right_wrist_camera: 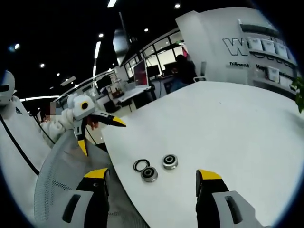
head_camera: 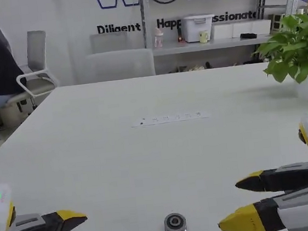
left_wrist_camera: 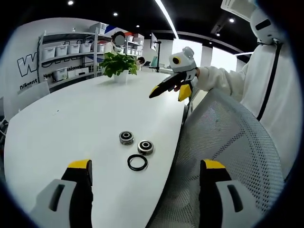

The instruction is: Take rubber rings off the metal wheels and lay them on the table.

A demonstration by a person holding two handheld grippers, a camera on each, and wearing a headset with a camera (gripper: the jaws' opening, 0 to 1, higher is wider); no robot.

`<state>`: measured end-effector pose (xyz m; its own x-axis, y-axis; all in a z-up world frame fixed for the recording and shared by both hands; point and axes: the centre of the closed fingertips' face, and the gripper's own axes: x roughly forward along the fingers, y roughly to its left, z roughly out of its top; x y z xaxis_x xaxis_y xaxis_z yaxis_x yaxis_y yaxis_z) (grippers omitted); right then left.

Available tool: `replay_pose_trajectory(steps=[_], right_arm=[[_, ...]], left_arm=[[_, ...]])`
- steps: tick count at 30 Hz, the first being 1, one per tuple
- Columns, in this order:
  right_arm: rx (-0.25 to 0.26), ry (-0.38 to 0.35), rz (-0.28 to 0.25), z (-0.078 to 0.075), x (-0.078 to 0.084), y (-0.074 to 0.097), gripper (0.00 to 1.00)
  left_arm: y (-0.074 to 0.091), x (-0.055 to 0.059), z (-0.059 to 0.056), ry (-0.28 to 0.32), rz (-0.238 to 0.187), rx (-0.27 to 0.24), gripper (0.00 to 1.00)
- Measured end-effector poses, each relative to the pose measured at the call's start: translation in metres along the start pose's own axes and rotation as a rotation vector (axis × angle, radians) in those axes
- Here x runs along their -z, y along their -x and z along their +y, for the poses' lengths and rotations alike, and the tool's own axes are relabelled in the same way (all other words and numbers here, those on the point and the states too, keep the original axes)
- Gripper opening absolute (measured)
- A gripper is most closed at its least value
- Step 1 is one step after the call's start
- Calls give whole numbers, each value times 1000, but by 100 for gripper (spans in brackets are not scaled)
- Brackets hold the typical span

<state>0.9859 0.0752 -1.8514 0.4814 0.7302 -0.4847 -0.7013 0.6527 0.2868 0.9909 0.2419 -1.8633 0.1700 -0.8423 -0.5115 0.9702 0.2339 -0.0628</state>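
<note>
Rubber ring (left_wrist_camera: 137, 162) beside metal wheels (left_wrist_camera: 145, 147); left hand-held gripper (right_wrist_camera: 103, 137), right hand-held gripper (head_camera: 230, 204) agape, empty.

The flat table top (head_camera: 147, 155) is plain white. The small round metal wheels (left_wrist_camera: 126, 137) are silver with black rubber bands round them. The loose thin rubber ring (left_wrist_camera: 137, 162) is all black. The left gripper (left_wrist_camera: 147, 164) and right gripper (head_camera: 230, 204) have black jaws, yellow tips and pale grey bodies. The leafy pot plant (head_camera: 295, 45) is green. The mesh chair back (left_wrist_camera: 223, 137) is white.
</note>
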Motion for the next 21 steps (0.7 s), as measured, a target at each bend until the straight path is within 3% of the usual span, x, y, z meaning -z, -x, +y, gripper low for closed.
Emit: replay_pose_trajectory(steps=[5, 11, 14, 18, 21], right_arm=[[26, 21, 70, 0, 20, -3, 77], [57, 0, 118, -7, 36, -9, 80], [50, -11, 179, -4, 54, -18, 80], [15, 40, 300, 3, 77, -24, 84], [22, 52, 314, 2, 80, -25, 85]], left_arm=[[4, 5, 1, 9, -8, -22, 93], [0, 24, -1, 19, 30, -43, 93], [-2, 30, -6, 26, 48, -32, 93], [-1, 34, -3, 29, 62, -37, 92], [-1, 35, -3, 33, 69, -41, 92]])
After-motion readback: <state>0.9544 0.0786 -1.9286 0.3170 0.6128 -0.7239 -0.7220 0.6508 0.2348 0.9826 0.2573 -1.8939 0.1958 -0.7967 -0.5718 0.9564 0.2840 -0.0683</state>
